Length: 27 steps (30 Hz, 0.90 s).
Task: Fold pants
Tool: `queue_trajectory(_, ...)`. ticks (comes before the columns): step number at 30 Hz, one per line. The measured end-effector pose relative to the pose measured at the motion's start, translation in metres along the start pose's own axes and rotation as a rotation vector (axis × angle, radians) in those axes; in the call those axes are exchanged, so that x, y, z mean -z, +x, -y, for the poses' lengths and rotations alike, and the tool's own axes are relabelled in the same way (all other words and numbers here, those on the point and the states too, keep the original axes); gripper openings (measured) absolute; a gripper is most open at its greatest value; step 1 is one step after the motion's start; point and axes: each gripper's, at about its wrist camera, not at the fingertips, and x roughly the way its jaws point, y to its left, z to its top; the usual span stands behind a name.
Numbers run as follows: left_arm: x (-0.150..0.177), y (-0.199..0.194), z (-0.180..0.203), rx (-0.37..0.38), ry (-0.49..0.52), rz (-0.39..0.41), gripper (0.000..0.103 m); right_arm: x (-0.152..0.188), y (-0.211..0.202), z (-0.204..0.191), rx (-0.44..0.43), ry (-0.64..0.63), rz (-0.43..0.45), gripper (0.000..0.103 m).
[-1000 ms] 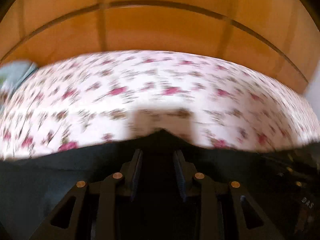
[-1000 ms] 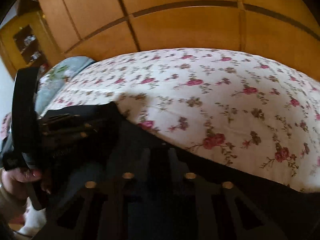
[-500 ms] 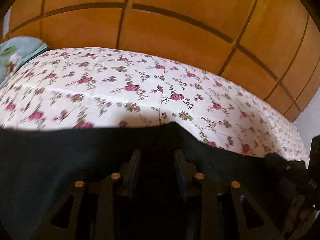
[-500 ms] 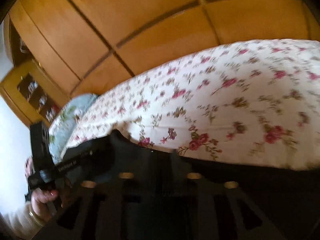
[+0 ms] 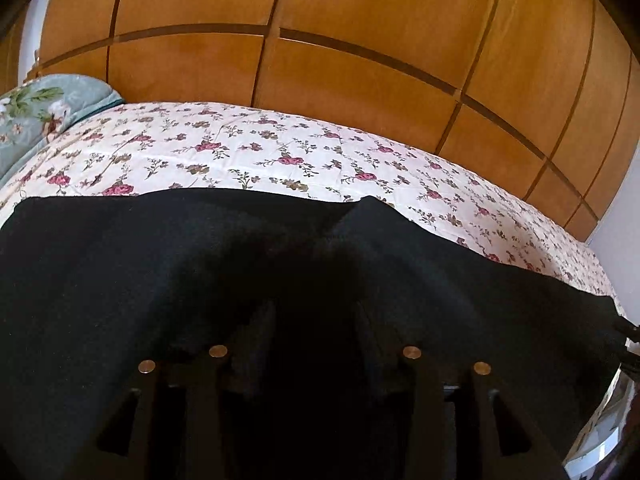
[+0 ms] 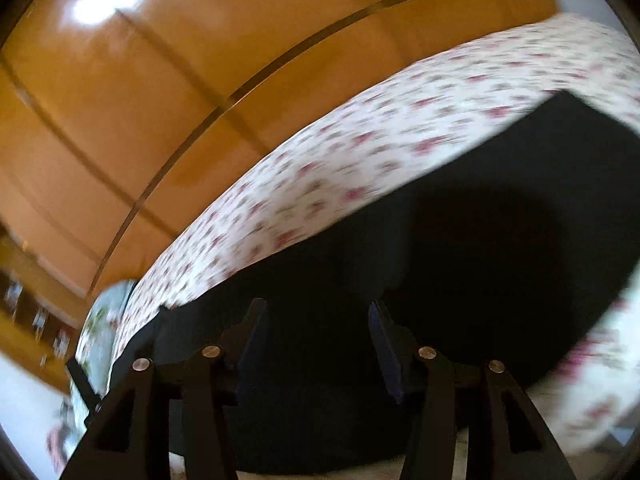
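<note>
Black pants [image 5: 160,264] are lying flat on the flowery bed cover [image 5: 248,152]. Both the left gripper [image 5: 316,332] and the right gripper [image 6: 316,336] are opening above the cloth, gripping nothing.

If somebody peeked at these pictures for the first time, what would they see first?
The big black pants spread over the near part of the bed, filling the bottom of both views. Behind them is the white bedspread dotted with pink roses, and above that a shiny orange-brown wooden wardrobe. A pale blue flowered pillow peeks in at the far left.
</note>
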Motion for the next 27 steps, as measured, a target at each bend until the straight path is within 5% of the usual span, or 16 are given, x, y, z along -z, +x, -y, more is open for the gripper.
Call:
queue_trajectory(7, 0.003, -0.002, -0.006, 0.044, -0.015, 0.022, 0.047, -0.005, -0.068, 0.078, 0.093, 0.269, 0.198, 0.058)
queue_trajectory(15, 0.005, -0.003, -0.004, 0.037, 0.001, 0.028, 0.047, -0.005, -0.058, 0.138, 0.113, 0.513, 0.2, 0.062)
queue_trajectory(27, 0.006, -0.004, -0.006, 0.047, -0.007, 0.034, 0.047, -0.014, -0.048, 0.164, 0.055, 0.534, 0.379, 0.059)
